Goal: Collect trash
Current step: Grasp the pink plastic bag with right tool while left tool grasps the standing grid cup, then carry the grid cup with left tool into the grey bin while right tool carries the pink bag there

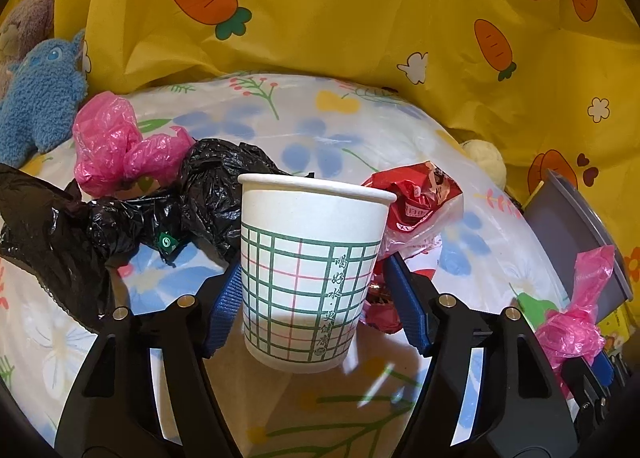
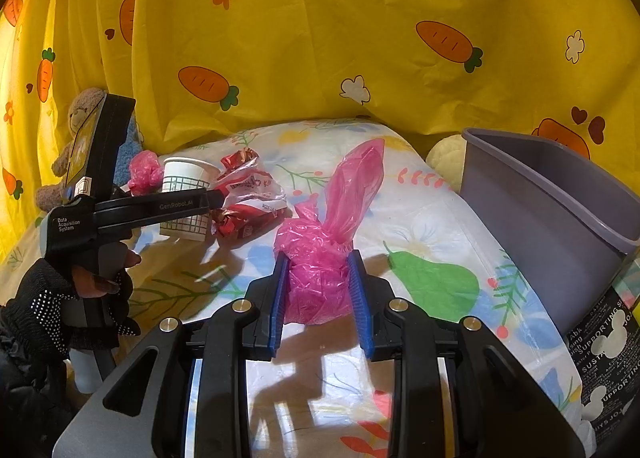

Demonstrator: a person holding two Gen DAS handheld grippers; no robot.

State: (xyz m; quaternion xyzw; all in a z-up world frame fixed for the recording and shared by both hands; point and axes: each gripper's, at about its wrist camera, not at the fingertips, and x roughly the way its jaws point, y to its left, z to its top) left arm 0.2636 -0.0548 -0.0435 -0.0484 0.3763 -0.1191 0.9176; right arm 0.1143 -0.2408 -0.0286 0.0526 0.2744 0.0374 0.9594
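A white paper cup (image 1: pixel 308 258) with a green grid stands upright on the flowered sheet between the fingers of my left gripper (image 1: pixel 312 266). The left pad is at its wall; the right pad stands slightly off it, so the gripper is open. Behind the cup lie a black plastic bag (image 1: pixel 160 214), a pink bag (image 1: pixel 116 142) and a red wrapper (image 1: pixel 420 194). My right gripper (image 2: pixel 317 258) is shut on a knotted pink plastic bag (image 2: pixel 320 278), held just above the sheet. The grey bin (image 2: pixel 540 194) stands to its right, tilted, with its mouth facing up.
A yellow carrot-print cloth (image 2: pixel 320 58) walls the back. A blue plush (image 1: pixel 36 98) and a brown bear (image 2: pixel 80 110) sit far left, and a cream plush (image 1: pixel 486 158) lies by the bin. A gloved hand (image 2: pixel 48 310) holds the left gripper. A black printed bag (image 2: pixel 608 350) lies under the bin.
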